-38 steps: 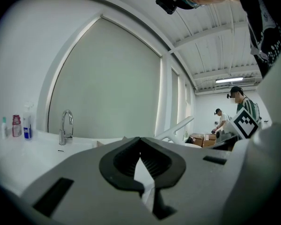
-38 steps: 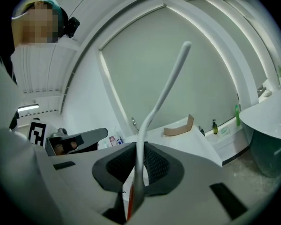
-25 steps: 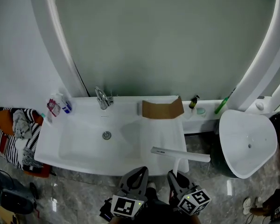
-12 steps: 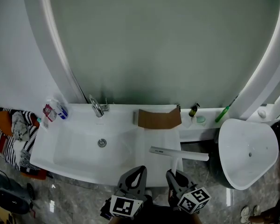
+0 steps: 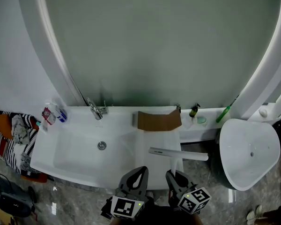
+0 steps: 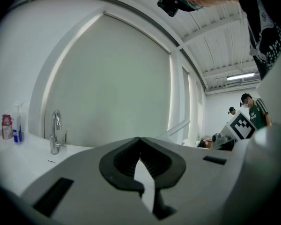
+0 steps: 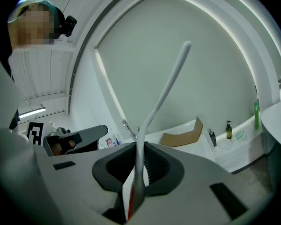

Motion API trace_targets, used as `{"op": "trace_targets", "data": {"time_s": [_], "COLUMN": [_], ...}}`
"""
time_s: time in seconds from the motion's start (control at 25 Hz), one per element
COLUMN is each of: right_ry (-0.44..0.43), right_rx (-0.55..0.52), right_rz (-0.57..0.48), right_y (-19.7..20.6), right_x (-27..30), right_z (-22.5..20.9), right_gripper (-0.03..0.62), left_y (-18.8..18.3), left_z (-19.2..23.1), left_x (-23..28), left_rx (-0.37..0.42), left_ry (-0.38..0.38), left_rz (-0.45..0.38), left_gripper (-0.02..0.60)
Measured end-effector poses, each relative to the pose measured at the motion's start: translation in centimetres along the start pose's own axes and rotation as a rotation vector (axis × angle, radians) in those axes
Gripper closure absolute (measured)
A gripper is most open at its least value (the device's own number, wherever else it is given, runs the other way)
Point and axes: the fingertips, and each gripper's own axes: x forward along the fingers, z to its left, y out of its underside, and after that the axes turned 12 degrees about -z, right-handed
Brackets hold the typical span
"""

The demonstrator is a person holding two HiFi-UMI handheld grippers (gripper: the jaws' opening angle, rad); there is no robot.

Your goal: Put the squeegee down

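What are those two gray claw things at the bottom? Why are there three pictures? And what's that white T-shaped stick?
There is no robot here. A person holds a grabbing tool, called a gripper, in each hand. The head view comes from a camera on the person's head, looking down at a white washbasin. The left gripper and right gripper show at the bottom. The other two pictures come from little cameras riding on each gripper. The white stick is a squeegee, a wiper for glass. The right gripper's jaws are closed on its handle. The left gripper's jaws are together with nothing in them. On the basin are a tap, some cardboard and small bottles.
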Motion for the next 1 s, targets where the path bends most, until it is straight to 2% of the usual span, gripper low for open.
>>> {"op": "trace_targets", "data": {"time_s": [0.24, 0.44, 0.68, 0.88, 1.0], "right_ry": [0.008, -0.001, 0.000, 0.049, 0.080], "right_rx": [0.005, 0.023, 0.071, 0.053, 0.092], "right_rz": [0.002, 0.015, 0.085, 0.155, 0.193], "right_y": [-0.1, 0.1, 2.3, 4.7, 6.2], "right_x": [1.5, 3.6, 7.9, 11.0, 12.4], "right_z": [0.6, 0.7, -2.6, -6.3, -8.2], "right_gripper": [0.540, 0.540, 0.540, 0.540, 0.540], "left_y": [-0.7, -1.1, -1.4, -1.0, -0.6], "left_z": [1.0, 2.8, 3.9, 4.2, 4.4], "left_x": [0.8, 1.4, 2.4, 3.2, 3.6], "left_rx": [0.006, -0.006, -0.004, -0.009, -0.007], "left_ry": [0.029, 0.022, 0.027, 0.040, 0.046], "left_rz": [0.013, 0.013, 0.014, 0.018, 0.039], "left_gripper": [0.577, 0.577, 0.577, 0.577, 0.577]}}
